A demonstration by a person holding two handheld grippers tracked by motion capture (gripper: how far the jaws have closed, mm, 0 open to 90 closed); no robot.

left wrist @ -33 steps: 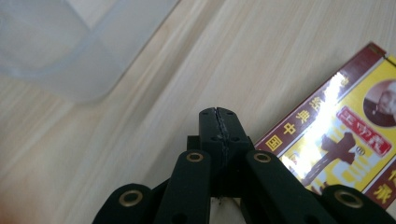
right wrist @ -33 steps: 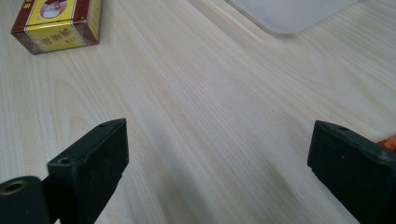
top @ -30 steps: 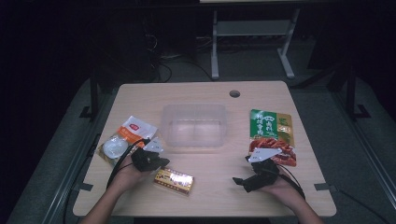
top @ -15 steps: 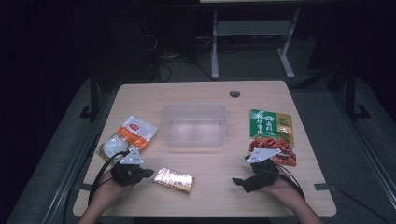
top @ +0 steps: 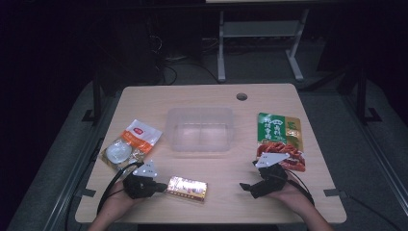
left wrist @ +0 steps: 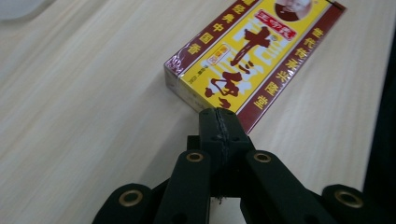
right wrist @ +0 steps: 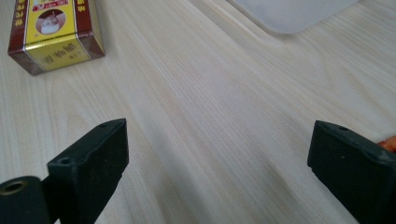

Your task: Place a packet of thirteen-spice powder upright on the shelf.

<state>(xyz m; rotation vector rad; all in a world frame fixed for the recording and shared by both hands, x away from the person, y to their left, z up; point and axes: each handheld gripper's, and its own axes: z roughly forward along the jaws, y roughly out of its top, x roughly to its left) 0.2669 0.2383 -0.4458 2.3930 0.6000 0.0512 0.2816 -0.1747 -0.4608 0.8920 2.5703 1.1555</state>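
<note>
Now the glossy yellow-and-maroon carton (left wrist: 252, 60) lies flat on the pale wood-grain table (top: 202, 96), just beyond the left gripper (left wrist: 218, 122), whose 2 jaws are pressed together — that hand has drawn back toward 7 o'clock. The clear plastic tub (top: 200, 129) sits empty at centre. The right gripper (right wrist: 219, 154) gapes wide at 4 o'clock.

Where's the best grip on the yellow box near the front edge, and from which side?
Likely across the short width of the yellow box, from above: it lies flat on the table, so its two long side faces are exposed and parallel. The left gripper, shut just short of the near corner, would open first.
</note>
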